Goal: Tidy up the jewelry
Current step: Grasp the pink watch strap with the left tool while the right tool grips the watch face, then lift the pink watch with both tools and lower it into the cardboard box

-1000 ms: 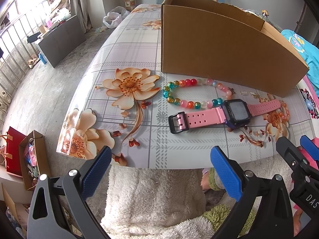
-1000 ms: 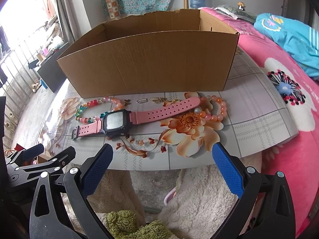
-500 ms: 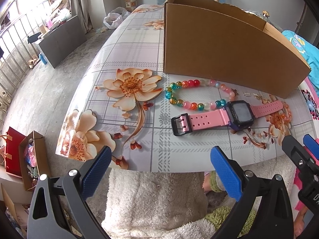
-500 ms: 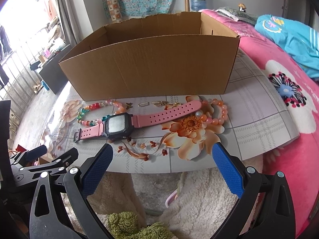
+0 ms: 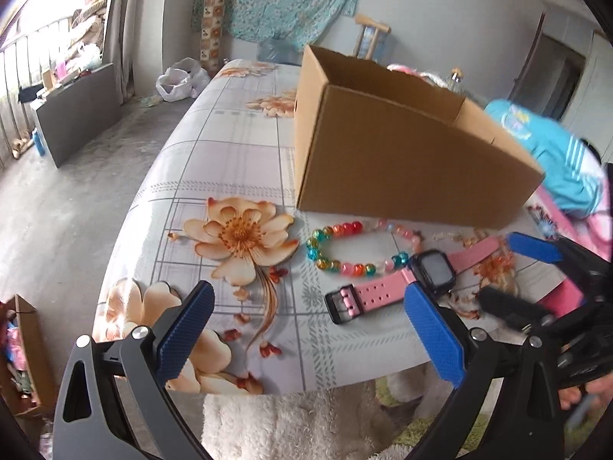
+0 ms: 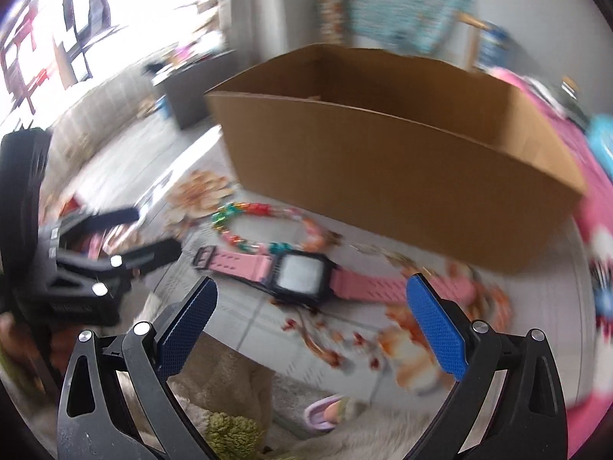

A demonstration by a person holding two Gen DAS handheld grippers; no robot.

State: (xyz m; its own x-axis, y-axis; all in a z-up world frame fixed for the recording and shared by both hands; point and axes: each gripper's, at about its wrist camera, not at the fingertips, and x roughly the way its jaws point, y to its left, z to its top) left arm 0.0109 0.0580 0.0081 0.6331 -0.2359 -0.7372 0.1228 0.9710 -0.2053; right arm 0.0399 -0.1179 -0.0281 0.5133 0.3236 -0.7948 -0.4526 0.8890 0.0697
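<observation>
Both grippers, left (image 5: 306, 329) and right (image 6: 310, 322), spread, empty. I'd pinch the watch (image 6: 300, 278) at its stiff case; strap's floppy, light.

A table (image 5: 237, 145) with a flower-print cloth holds a cardboard box (image 5: 402, 176), a bead bracelet (image 5: 345, 264), and a pink watch (image 5: 406, 283) lying flat near its front edge.

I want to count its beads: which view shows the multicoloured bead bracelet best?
The left wrist view: the bead bracelet lies sharp and unobstructed there, its whole loop visible in front of the cardboard box. The right wrist view shows it motion-blurred.
</observation>
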